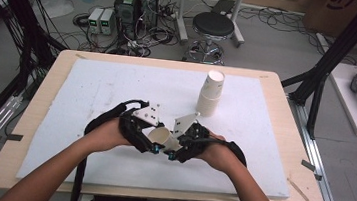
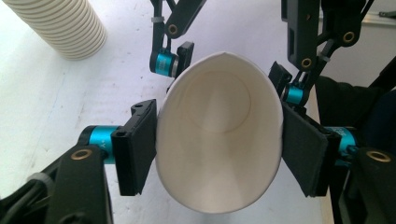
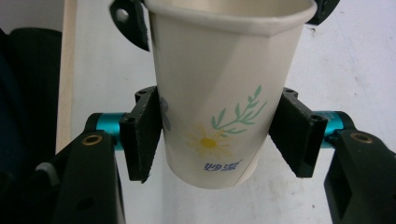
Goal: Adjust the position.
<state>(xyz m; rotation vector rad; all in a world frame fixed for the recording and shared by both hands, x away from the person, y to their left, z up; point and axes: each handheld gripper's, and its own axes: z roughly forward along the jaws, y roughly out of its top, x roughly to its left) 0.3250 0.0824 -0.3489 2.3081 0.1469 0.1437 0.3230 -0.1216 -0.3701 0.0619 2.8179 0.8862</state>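
Low in the middle of the frame, both grippers hold one paper cup (image 1: 161, 138) above the worktop (image 1: 117, 89) — left gripper (image 2: 219, 140) squeezing its rim, right gripper (image 3: 217, 135) clamped near its base. It looks like a hand-over; next, one side should let go.

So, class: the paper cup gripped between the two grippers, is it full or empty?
Empty. The left gripper view looks straight into the paper cup: bare white walls down to a clean bottom, nothing inside. Its mouth is squeezed oval.
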